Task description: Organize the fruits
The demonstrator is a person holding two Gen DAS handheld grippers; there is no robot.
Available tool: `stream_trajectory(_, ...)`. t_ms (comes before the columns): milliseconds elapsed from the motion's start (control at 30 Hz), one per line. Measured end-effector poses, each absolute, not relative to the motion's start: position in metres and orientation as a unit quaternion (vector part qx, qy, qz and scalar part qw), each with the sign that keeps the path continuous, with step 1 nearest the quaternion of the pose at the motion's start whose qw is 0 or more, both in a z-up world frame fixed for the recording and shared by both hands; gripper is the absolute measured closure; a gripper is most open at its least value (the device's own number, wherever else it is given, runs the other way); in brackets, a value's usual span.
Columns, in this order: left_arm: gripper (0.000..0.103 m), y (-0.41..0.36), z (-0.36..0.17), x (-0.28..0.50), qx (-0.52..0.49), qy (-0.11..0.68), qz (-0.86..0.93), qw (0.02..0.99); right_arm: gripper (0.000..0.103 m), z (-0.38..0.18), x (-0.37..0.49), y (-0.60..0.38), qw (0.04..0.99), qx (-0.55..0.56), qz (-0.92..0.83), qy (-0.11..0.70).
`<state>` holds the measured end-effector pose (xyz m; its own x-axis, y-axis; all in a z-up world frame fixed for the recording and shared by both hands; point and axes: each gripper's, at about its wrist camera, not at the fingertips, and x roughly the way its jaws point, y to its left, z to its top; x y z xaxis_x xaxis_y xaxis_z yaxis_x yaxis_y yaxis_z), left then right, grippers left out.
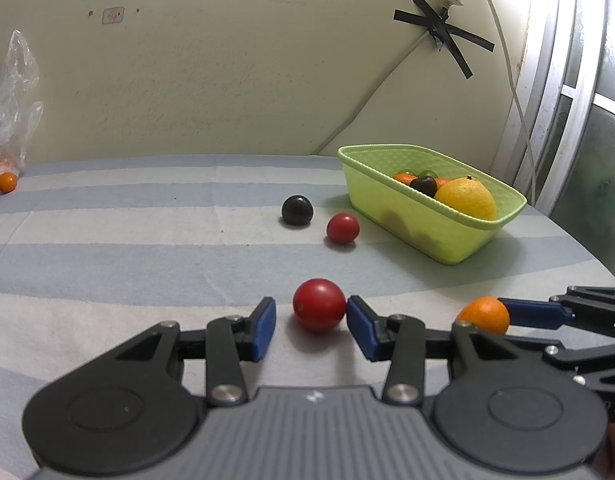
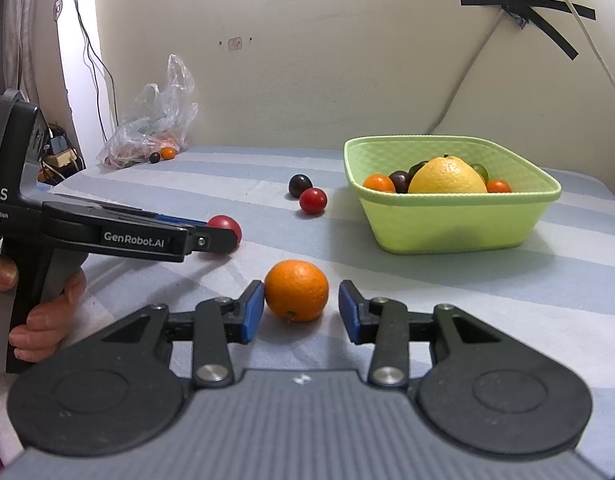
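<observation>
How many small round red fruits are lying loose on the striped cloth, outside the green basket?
2. One small round red fruit sits between the left gripper's blue pads; the other lies beside a dark round fruit near the green plastic basket. The far plastic bag may hide more.

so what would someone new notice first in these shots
Probably the green basket at the right rear of the striped cloth, with a big yellow citrus among small fruits. Next, the two grippers side by side up front: the left gripper has a red tomato between its open jaws, and the right gripper has an orange between its open jaws.
</observation>
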<state>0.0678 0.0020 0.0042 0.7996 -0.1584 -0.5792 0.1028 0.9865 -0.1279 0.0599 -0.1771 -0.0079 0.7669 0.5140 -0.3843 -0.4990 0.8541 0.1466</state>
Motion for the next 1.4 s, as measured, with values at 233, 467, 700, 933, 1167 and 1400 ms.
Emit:
stream_trajectory(233, 0.059, 0.005, 0.004, 0.068, -0.05, 0.309, -0.068, 0.947, 0.057, -0.009, 0.062, -0.175, 0.938, 0.012, 0.27, 0.215)
stream_trajectory(467, 0.059, 0.005, 0.004, 0.068, -0.052, 0.309, -0.069, 0.947, 0.056, -0.009, 0.063, -0.175, 0.938, 0.012, 0.271, 0.216)
stream_trajectory(700, 0.056, 0.006, 0.005, 0.068, -0.054, 0.31, -0.076, 0.946, 0.055, -0.01, 0.064, -0.175, 0.938, 0.012, 0.271, 0.217)
stream_trajectory(933, 0.056, 0.006, 0.005, 0.067, -0.055, 0.309, -0.084, 0.946, 0.055, -0.011, 0.064, -0.174, 0.938, 0.012, 0.271, 0.218)
stream_trajectory(1167, 0.053, 0.006, 0.005, 0.068, -0.059, 0.312, -0.084, 0.944, 0.055, -0.012, 0.064, -0.174, 0.937, 0.013, 0.271, 0.218)
stream_trajectory(1400, 0.053, 0.005, 0.006, 0.081, -0.071, 0.315, -0.084, 0.943, 0.055, -0.012, 0.064, -0.174, 0.937, 0.014, 0.271, 0.219)
